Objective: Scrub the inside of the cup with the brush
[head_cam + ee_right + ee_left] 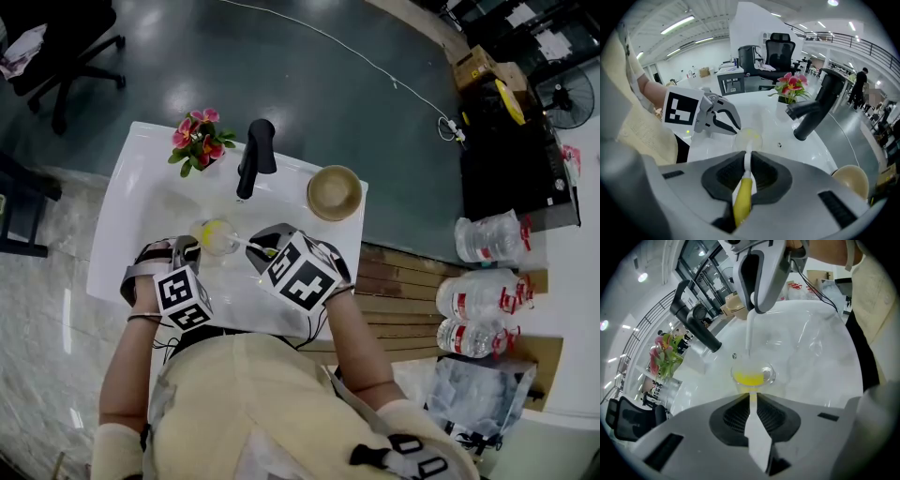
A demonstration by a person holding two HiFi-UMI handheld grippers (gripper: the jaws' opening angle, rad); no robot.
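Note:
A clear glass cup (pixel 216 236) stands in the white sink (pixel 141 202), with a yellow brush head inside it (pixel 749 378). My left gripper (pixel 192 247) comes at the cup from its near left side, and its jaws (pixel 751 395) are shut on the cup's near edge. My right gripper (pixel 263 251) is shut on the brush (pixel 743 190), which has a yellow handle and a thin white shaft. The shaft (pixel 749 336) slants down from the right gripper (pixel 757 305) into the cup (pixel 749 137). In the right gripper view, the left gripper (pixel 733 127) sits just left of the cup.
A black faucet (pixel 255 155) rises at the back of the sink. A pot of pink flowers (pixel 200 139) stands left of it, and a tan bowl (pixel 334 191) sits on the right corner. Water bottles (pixel 478 300) lie on the floor at the right.

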